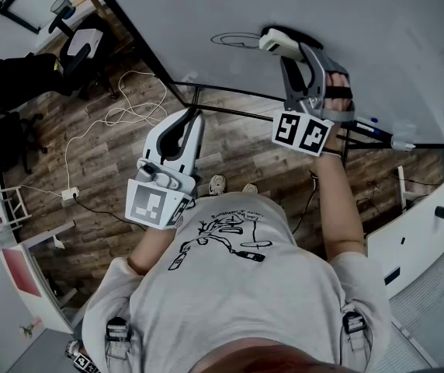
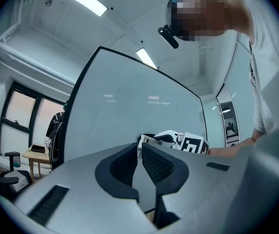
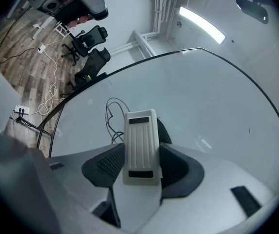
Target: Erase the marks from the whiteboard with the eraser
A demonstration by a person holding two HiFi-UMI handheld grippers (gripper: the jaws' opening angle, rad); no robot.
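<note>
Right gripper [image 3: 139, 156] is up at the whiteboard [image 3: 212, 116], jaws clamped on the white eraser [image 3: 140, 147]. They pinch its two long sides, ribbed plastic back facing the camera. In the head view the eraser [image 1: 275, 40] sits high on the board, and the looping black marks [image 1: 236, 39] lie just beside it at 9 o'clock. In the right gripper view the same scribble [image 3: 111, 115] peeks out at about 10 o'clock from the eraser's top end. Whether the pad is actually pressing the board, I can't tell from here.

Left gripper [image 2: 140, 156] hangs low, at 7 o'clock from the right one in the head view. Its jaws are drawn together on nothing, with only a sliver of gap.

On handling, that eraser looks light and stiff, a hard shell with, I'd guess, a soft pad underneath. The smooth plastic sides could slip or twist under a hard sideways rub. The side grip around the lower half of the body looks sensible. A hold nearer the middle would keep it flatter on the board. Marks not yet wiped.
</note>
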